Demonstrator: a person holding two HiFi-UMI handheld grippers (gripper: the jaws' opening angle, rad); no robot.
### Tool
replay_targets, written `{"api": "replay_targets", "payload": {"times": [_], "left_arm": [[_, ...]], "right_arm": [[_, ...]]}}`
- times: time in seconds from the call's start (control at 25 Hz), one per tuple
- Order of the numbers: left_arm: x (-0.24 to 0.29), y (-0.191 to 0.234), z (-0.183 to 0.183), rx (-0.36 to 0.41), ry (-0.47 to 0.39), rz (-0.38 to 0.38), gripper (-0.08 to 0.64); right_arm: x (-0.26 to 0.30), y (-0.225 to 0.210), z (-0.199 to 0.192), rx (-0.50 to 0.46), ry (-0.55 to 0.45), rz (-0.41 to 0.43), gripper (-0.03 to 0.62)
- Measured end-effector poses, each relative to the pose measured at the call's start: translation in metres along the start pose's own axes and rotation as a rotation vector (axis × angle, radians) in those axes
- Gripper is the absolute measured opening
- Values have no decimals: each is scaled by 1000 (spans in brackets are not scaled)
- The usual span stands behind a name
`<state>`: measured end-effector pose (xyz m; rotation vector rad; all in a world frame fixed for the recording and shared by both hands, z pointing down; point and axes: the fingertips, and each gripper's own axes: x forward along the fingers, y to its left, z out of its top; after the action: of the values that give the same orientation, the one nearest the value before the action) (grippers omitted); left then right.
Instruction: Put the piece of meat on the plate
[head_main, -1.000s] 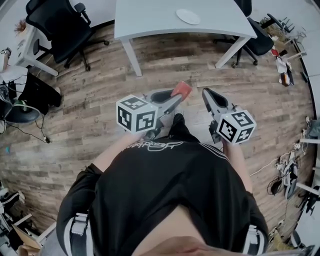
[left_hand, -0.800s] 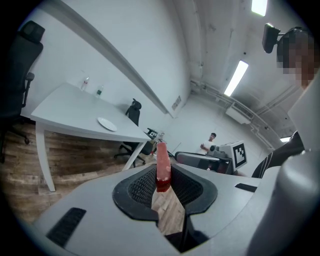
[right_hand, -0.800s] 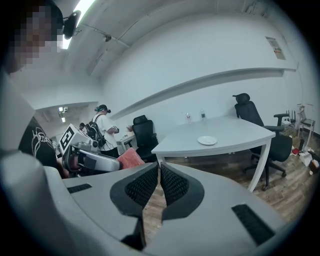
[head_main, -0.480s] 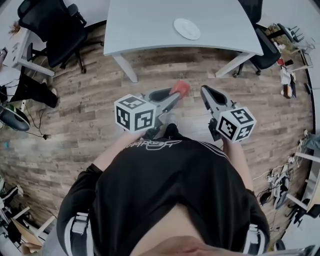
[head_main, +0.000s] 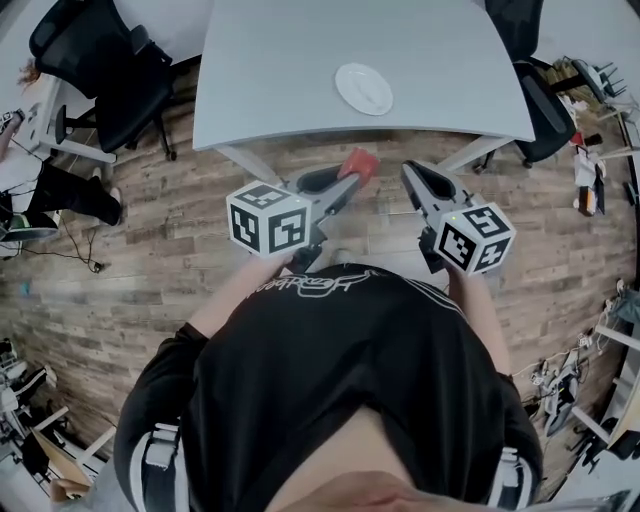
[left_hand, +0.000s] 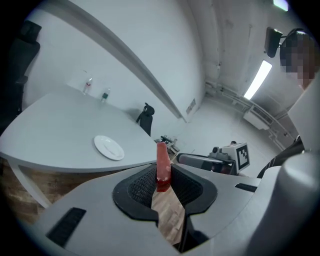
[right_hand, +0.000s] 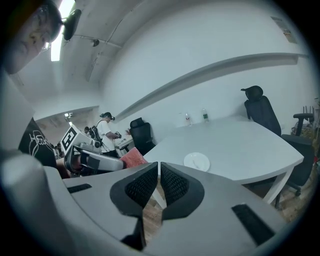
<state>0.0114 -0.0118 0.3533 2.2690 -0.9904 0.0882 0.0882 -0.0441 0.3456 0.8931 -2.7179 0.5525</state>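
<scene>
A white plate (head_main: 363, 88) lies on the grey table (head_main: 280, 80) ahead of me. My left gripper (head_main: 355, 172) is shut on a red piece of meat (head_main: 360, 163), held in the air just short of the table's near edge. In the left gripper view the meat (left_hand: 162, 164) stands upright between the pads, with the plate (left_hand: 109, 147) beyond it to the left. My right gripper (head_main: 410, 172) hovers beside it on the right, shut and empty. The right gripper view shows the jaws (right_hand: 159, 181) together, the plate (right_hand: 196, 161) ahead and the meat (right_hand: 132, 157) to the left.
Black office chairs stand at the table's left (head_main: 100, 70) and right (head_main: 545, 110). A table leg (head_main: 245, 165) slants down near the left gripper. Two small bottles (left_hand: 96, 89) stand at the table's far side. Cluttered desks and cables line the wooden floor's edges.
Both grippers have advanced together toward the table, the meat still in the left one. The table and plate now lie closer, the near edge just in front of the fingertips.
</scene>
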Motion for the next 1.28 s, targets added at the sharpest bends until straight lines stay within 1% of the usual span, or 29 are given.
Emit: {"api": "replay_targets", "payload": {"times": [0.2, 0.4, 0.72, 1.0, 1.28], "left_arm": [[17, -2, 10, 14, -7, 7, 89], [20, -4, 7, 16, 7, 6, 89], [32, 6, 8, 35, 39, 5, 89], [50, 33, 27, 34, 71, -10, 89], [75, 77, 52, 26, 122, -19, 89]], "right_arm": [[1, -20, 9, 11, -24, 5, 18], [3, -22, 5, 18, -35, 11, 18], [10, -35, 3, 36, -36, -7, 18], [35, -55, 14, 62, -31, -22, 18], [74, -86, 28, 105, -22, -44, 18]]}}
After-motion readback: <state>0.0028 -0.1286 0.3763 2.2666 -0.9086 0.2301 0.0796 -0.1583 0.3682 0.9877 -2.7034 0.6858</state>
